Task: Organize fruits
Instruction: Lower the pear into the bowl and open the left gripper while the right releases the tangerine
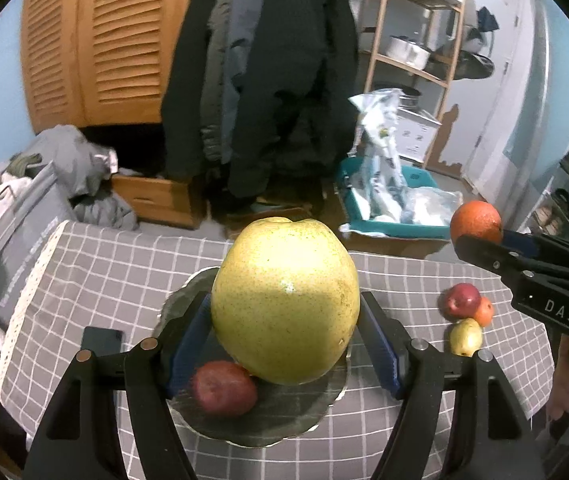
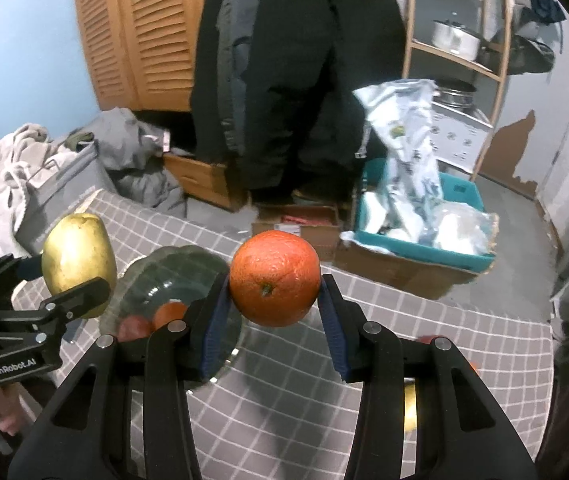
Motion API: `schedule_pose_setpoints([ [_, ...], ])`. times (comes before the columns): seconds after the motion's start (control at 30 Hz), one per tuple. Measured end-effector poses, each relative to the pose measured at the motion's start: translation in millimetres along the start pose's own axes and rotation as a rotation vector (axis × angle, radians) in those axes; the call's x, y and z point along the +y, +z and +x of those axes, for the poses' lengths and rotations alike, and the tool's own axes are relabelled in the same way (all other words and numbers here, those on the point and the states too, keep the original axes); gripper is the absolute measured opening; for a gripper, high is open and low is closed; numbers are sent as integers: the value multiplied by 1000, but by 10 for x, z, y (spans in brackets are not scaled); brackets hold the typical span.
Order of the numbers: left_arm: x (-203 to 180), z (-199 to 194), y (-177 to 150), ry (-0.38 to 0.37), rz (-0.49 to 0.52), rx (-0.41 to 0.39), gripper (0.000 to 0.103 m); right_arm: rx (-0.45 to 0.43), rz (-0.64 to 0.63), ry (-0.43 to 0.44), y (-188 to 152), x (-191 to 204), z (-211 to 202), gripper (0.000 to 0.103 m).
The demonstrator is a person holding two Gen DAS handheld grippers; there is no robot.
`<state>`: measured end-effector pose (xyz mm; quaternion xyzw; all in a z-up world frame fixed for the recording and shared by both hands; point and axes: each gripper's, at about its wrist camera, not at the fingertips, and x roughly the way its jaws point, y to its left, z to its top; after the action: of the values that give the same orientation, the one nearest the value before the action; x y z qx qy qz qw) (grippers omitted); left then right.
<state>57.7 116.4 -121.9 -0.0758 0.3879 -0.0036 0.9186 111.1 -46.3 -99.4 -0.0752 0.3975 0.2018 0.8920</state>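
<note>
Left gripper (image 1: 284, 320) clamped on large yellow-green speckled pear (image 1: 284, 300), held above scalloped dark glass plate (image 1: 304, 420) where a dark red fruit (image 1: 224, 388) already lies. Right gripper (image 2: 274, 304) clamped on round orange (image 2: 274, 278), beside the plate over grey checked tablecloth (image 2: 444, 320). Risk: smooth pear slipping from narrow pads, or rolling off the crowded plate once released.

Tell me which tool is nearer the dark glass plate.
Left. The left tool, holding the big yellow-green pear, is above the dark glass plate; the right tool, gripping the orange, is off its side.
</note>
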Motion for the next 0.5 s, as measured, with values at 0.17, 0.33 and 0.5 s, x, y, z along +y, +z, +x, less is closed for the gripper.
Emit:
schedule_pose_setpoints([
  [0.17, 191, 69, -40, 22, -23, 22, 74, 30, -4, 38, 58, 177, 231, 44],
  [0.33, 345, 209, -77, 40, -43, 58, 74, 71, -9, 60, 45, 306, 480, 44],
  [0.5, 463, 359, -109, 57, -64, 94, 74, 128, -3, 75, 0, 389, 790, 43],
])
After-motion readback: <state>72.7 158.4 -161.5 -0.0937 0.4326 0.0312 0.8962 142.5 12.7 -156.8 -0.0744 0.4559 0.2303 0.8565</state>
